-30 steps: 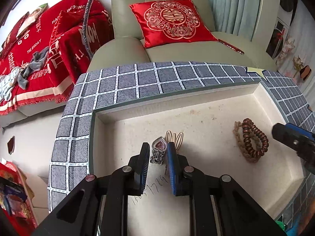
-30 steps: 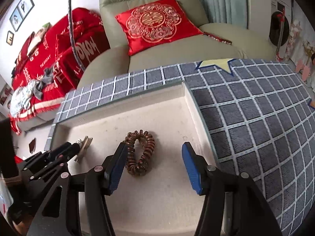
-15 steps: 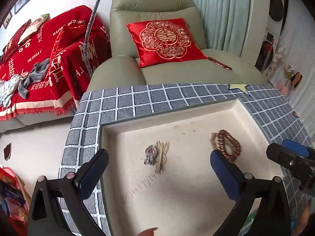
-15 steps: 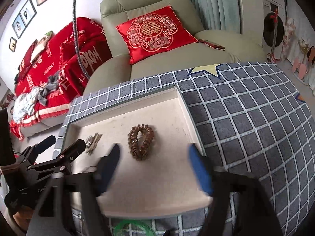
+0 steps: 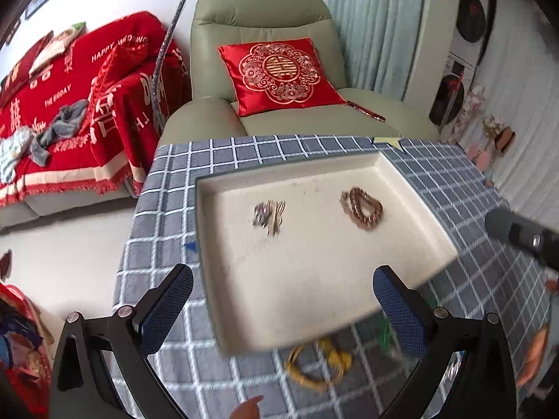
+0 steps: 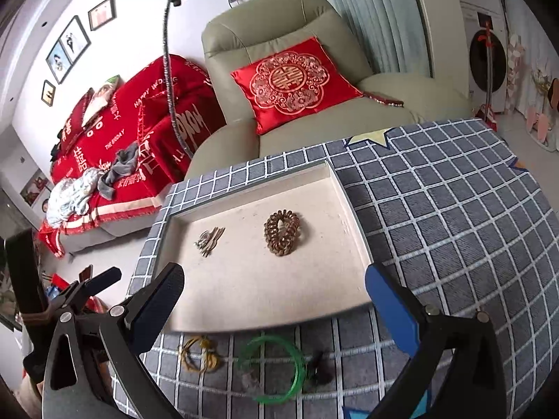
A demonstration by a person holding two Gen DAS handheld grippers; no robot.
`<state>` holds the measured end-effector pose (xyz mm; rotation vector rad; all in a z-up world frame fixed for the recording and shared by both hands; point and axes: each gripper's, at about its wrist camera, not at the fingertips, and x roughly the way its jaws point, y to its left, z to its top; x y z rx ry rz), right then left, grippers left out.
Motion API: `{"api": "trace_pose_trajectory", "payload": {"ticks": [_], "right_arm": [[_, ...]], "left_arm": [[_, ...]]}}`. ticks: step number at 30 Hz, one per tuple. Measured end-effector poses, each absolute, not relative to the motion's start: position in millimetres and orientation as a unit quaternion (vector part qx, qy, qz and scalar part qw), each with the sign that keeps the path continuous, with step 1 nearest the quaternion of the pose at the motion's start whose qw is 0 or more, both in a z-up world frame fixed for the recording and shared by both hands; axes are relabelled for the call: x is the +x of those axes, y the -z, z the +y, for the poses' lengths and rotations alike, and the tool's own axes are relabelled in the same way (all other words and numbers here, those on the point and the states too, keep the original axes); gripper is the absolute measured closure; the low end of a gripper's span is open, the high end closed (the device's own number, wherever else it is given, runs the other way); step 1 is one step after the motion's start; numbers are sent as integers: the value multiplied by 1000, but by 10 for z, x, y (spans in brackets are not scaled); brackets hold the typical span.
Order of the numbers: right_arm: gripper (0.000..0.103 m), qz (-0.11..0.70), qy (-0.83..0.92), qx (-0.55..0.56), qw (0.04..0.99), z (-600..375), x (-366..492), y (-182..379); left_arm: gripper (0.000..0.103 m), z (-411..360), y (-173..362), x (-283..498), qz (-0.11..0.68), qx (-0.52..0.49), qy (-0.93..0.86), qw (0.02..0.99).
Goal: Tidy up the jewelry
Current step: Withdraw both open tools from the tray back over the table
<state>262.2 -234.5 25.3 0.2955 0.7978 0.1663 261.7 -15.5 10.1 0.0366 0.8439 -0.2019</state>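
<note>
A cream tray [image 5: 206, 209] lies on a blue checked cloth. In it lie a silver heart pendant with a gold hairpin [image 5: 267, 213] and a brown bead bracelet [image 5: 361, 207]. My left gripper [image 5: 283, 310] hangs open over the tray's near edge with nothing between its fingers. My right gripper [image 6: 276, 309] is above the same edge; its jaws are opening and are wide apart with nothing in them. The bracelet [image 6: 283, 232] and pendant [image 6: 209, 241] lie well beyond it. On the cloth in front of the tray lie a green bangle [image 6: 270, 368], a yellow cord piece [image 6: 199, 354] and a small dark item [image 6: 319, 370].
A green armchair [image 5: 265, 10] with a red cushion [image 5: 279, 73] stands behind the table. A sofa under red covers [image 5: 70, 80] is at the left. The checked cloth [image 6: 454, 209] stretches to the right of the tray. A fingertip [image 5: 246, 410] shows at the bottom edge.
Both grippers have pulled back and up from the tray and spread wide. The left one was nearly shut at the pendant, which now lies free. Loose jewelry before the tray has come into view.
</note>
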Motion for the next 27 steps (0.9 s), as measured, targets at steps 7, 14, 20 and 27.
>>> {"api": "trace_pose_trajectory", "payload": {"ticks": [7, 14, 20, 27], "right_arm": [[0, 418, -84, 148, 892, -2372, 2262, -269], [0, 446, -78, 139, 881, -2402, 1914, -76], [0, 473, -72, 111, 871, -2396, 1647, 206], [0, 488, -90, 9, 868, -2315, 1466, 458]], "left_arm": [[0, 12, -80, 2099, 392, 53, 76, 915], [0, 199, 145, 1733, 416, 46, 91, 904], [0, 213, 332, 1435, 435, 34, 117, 892], [0, 85, 494, 1225, 438, 63, 135, 887]]}}
